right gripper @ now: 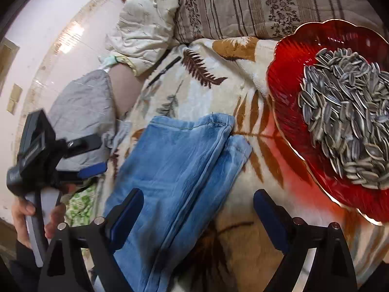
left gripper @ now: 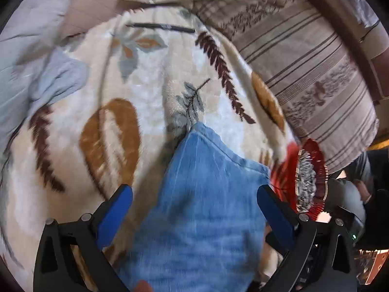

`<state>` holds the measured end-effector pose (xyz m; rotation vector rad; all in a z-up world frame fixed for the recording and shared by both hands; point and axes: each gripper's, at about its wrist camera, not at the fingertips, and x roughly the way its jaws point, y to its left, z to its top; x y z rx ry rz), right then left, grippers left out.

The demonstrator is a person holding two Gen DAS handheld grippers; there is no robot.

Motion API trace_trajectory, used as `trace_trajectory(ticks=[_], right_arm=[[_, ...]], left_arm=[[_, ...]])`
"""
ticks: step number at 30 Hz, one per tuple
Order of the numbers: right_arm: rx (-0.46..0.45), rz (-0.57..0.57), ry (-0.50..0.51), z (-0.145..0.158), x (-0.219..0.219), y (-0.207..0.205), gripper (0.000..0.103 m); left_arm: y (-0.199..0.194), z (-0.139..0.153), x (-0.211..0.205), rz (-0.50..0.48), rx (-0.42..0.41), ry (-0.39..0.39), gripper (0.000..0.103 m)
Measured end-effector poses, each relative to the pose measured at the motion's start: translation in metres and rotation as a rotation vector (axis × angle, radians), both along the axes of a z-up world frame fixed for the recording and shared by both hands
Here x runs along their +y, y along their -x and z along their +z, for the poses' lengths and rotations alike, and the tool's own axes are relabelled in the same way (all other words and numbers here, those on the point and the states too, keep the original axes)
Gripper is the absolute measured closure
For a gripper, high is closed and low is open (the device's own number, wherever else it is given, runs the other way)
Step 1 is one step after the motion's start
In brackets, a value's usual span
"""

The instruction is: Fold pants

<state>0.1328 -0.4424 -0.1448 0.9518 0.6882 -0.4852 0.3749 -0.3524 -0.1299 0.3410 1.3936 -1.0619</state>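
Note:
Light blue denim pants lie on a leaf-patterned cream blanket. In the right wrist view the pants show two legs stacked, hems toward the far side. My left gripper is open, its blue fingers on either side of the pants, above them. It also shows at the left of the right wrist view, held by a hand. My right gripper is open and empty, above the pants' right edge and the blanket.
A red glass dish of sunflower seeds sits on the blanket right of the pants; it also shows in the left view. A striped floral pillow, a grey quilt, a cream quilt and a black pen lie farther back.

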Motion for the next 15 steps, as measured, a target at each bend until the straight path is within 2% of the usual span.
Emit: trace_trajectory(ticks=[2, 4, 5, 6, 8, 9, 10, 11, 12, 14, 15], right_arm=[[0.028, -0.012, 0.008, -0.004, -0.001, -0.011, 0.010], [0.051, -0.010, 0.009, -0.010, -0.002, -0.022, 0.011], [0.061, -0.011, 0.005, -0.013, -0.003, -0.027, 0.012], [0.058, -0.020, 0.007, -0.015, -0.004, -0.030, 0.017], [0.051, -0.030, 0.019, -0.014, -0.006, -0.033, 0.027], [0.049, -0.032, 0.016, -0.014, -0.009, -0.035, 0.030], [0.049, -0.027, 0.008, -0.015, -0.011, -0.037, 0.035], [0.044, -0.021, 0.002, -0.016, -0.012, -0.039, 0.047], [0.035, -0.014, 0.000, -0.018, -0.014, -0.040, 0.063], [0.023, -0.018, -0.005, -0.018, -0.017, -0.039, 0.071], [0.006, -0.019, 0.004, -0.017, -0.019, -0.038, 0.080]], left_arm=[[-0.002, -0.011, -0.012, -0.015, 0.014, -0.020, 0.002], [-0.004, -0.026, -0.026, -0.028, 0.042, -0.059, 0.008], [-0.006, -0.032, -0.031, -0.030, 0.048, -0.082, 0.024], [-0.007, -0.039, -0.035, -0.032, 0.053, -0.104, 0.049], [-0.008, -0.047, -0.039, -0.027, 0.060, -0.126, 0.069], [-0.009, -0.052, -0.039, -0.018, 0.078, -0.136, 0.070], [-0.009, -0.054, -0.039, -0.017, 0.093, -0.134, 0.072], [-0.009, -0.055, -0.038, -0.019, 0.097, -0.127, 0.074], [-0.009, -0.054, -0.037, -0.019, 0.101, -0.117, 0.077], [-0.009, -0.049, -0.034, -0.013, 0.096, -0.106, 0.083], [-0.009, -0.045, -0.031, -0.014, 0.090, -0.098, 0.087]])
